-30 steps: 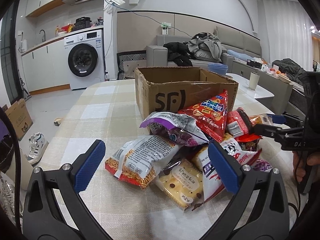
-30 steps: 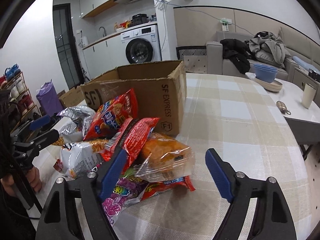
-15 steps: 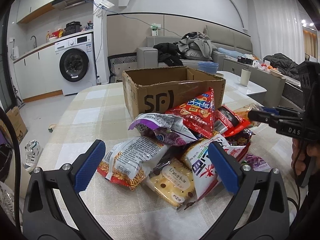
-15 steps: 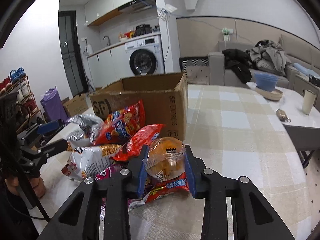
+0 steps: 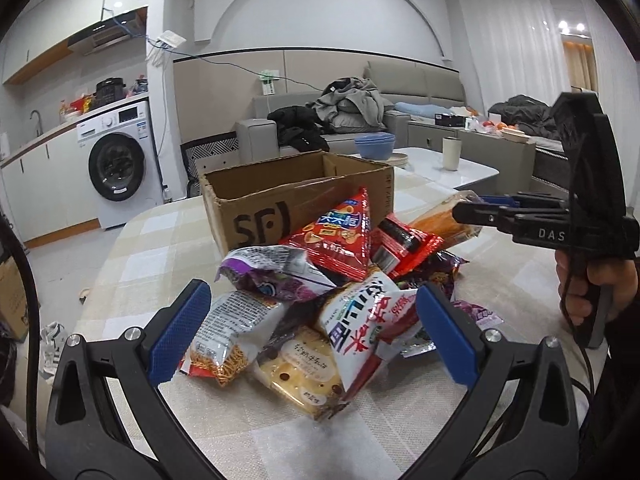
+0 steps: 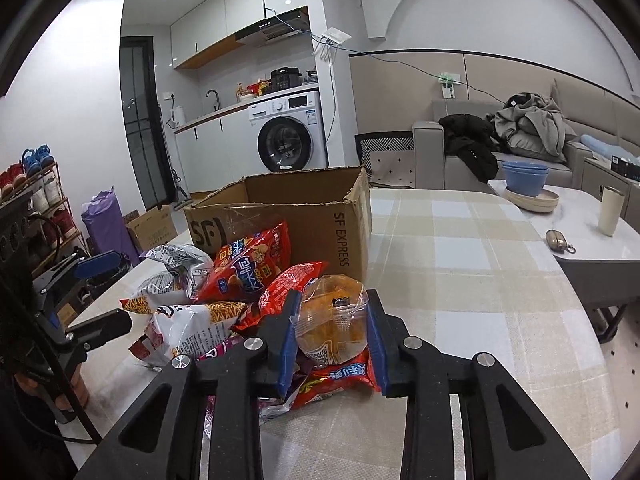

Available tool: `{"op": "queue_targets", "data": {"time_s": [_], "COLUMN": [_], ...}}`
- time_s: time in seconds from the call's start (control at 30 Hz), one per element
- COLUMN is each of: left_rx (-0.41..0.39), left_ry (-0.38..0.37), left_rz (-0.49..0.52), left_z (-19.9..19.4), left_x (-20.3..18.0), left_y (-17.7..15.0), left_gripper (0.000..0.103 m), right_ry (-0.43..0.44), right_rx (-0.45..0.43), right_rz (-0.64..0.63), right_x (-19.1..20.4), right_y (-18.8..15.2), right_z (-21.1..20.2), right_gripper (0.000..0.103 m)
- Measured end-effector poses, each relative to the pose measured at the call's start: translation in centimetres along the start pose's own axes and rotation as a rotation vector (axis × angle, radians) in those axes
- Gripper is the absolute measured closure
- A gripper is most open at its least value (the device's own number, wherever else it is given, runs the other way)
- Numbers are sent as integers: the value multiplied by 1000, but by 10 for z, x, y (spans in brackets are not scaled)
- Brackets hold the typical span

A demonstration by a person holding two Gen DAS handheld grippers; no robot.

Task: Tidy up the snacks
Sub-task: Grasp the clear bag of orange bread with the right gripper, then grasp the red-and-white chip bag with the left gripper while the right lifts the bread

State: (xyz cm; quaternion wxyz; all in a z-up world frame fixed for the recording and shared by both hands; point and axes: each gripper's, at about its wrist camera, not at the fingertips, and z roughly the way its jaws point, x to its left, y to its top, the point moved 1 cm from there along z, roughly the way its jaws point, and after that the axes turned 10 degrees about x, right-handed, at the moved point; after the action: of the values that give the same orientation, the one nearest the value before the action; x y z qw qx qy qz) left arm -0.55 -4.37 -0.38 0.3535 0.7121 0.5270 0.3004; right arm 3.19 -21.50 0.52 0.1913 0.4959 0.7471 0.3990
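Note:
A pile of snack bags lies on the checked tablecloth in front of an open cardboard box (image 5: 280,200), also in the right wrist view (image 6: 304,208). My right gripper (image 6: 332,328) is shut on a clear packet of orange pastry (image 6: 334,320) and holds it lifted above the pile; the packet also shows in the left wrist view (image 5: 440,216). My left gripper (image 5: 308,332) is open and empty, hovering over a white-and-red bag (image 5: 360,320), a noodle snack bag (image 5: 228,336) and a biscuit pack (image 5: 304,368). A red triangular bag (image 5: 340,240) leans against the box.
A white coffee table (image 6: 580,232) with blue bowls (image 6: 524,180) and a cup (image 6: 610,212) stands to the right. A sofa with clothes (image 6: 520,136) is behind. A washing machine (image 6: 288,140) and shoe rack (image 6: 32,200) stand at the far left.
My right gripper closed on the pastry packet and has lifted it off the pile. My left gripper stayed open and drew a little closer to the pile.

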Motion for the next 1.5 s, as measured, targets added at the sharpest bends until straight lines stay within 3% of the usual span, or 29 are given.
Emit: {"op": "queue_targets", "data": {"time_s": [0.17, 0.47, 0.63, 0.83, 1.4, 1.5], "left_rx": [74, 193, 212, 182, 112, 114], "left_ry": [-73, -115, -117, -103, -176, -177], "left_rz": [40, 69, 109, 145, 28, 32], "left_z": [10, 36, 44, 41, 19, 20], "left_x": [-12, -25, -35, -45, -18, -16], "left_y": [0, 2, 0, 0, 5, 4], "left_gripper": [3, 25, 46, 61, 72, 72], "right_ry": [4, 3, 5, 7, 33, 55], "right_rx": [6, 8, 2, -3, -60, -17], "right_rz": [2, 0, -4, -2, 20, 21], "right_x": [0, 0, 0, 0, -10, -13], "right_y": [0, 0, 0, -1, -5, -8], "right_z": [0, 1, -1, -2, -24, -23], "right_gripper": [72, 72, 72, 72, 74, 73]}}
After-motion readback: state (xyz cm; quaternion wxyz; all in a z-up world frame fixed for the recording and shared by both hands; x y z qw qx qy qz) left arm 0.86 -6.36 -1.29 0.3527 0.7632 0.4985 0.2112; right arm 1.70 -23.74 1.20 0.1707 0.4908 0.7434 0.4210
